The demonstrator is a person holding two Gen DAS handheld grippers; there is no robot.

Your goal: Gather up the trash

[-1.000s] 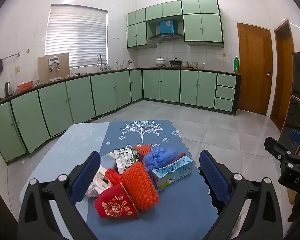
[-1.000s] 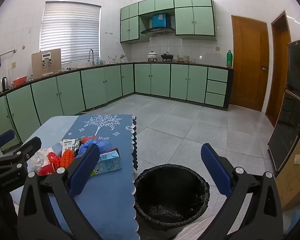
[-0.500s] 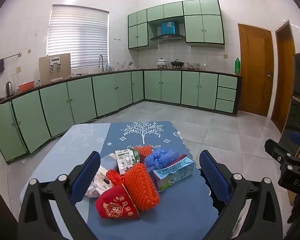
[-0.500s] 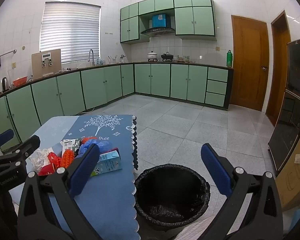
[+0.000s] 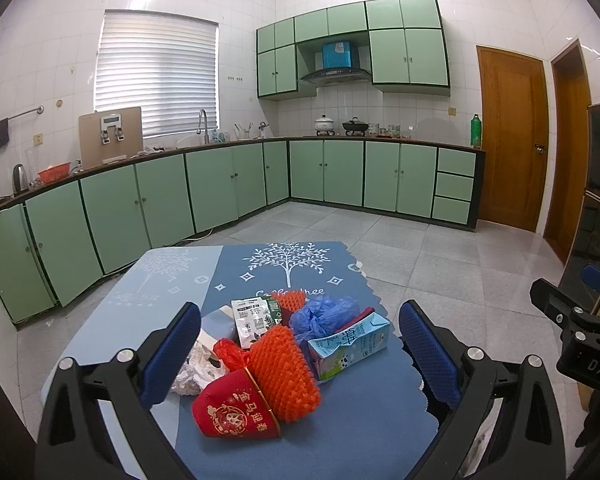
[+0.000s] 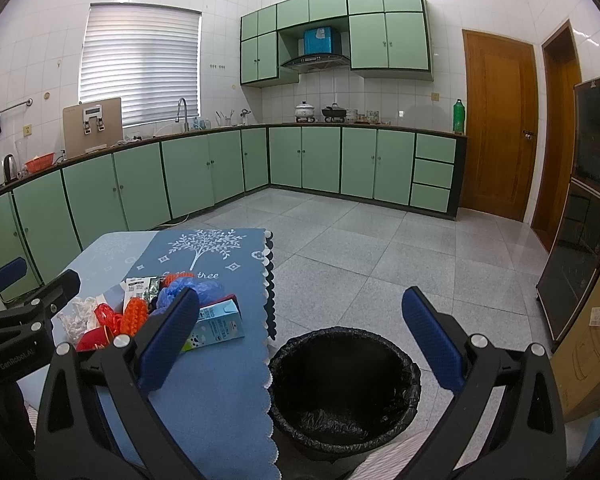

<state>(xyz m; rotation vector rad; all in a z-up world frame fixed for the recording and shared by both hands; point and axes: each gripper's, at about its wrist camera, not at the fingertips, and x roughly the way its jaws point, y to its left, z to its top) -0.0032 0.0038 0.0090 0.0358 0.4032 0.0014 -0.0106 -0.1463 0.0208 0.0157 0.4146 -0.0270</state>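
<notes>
A heap of trash lies on the blue tablecloth (image 5: 340,440): a red paper cup (image 5: 236,410), an orange foam net (image 5: 284,368), a blue milk carton (image 5: 350,346), a blue plastic bag (image 5: 324,314), a white-green packet (image 5: 252,318) and crumpled white plastic (image 5: 194,368). My left gripper (image 5: 300,356) is open, its fingers either side of the heap, above it. My right gripper (image 6: 300,340) is open and empty, above the bin (image 6: 344,384), a black-lined trash bin on the floor right of the table. The carton (image 6: 216,326) also shows in the right wrist view.
The table's scalloped cloth edge (image 6: 270,320) hangs next to the bin. Green kitchen cabinets (image 5: 220,184) line the far walls. Wooden doors (image 5: 512,136) stand at the right. A dark cabinet (image 6: 580,260) and a cardboard box (image 6: 592,336) stand at the far right.
The left gripper has eased slightly back and up from the heap. The right gripper has hardly moved. Both stay open.
</notes>
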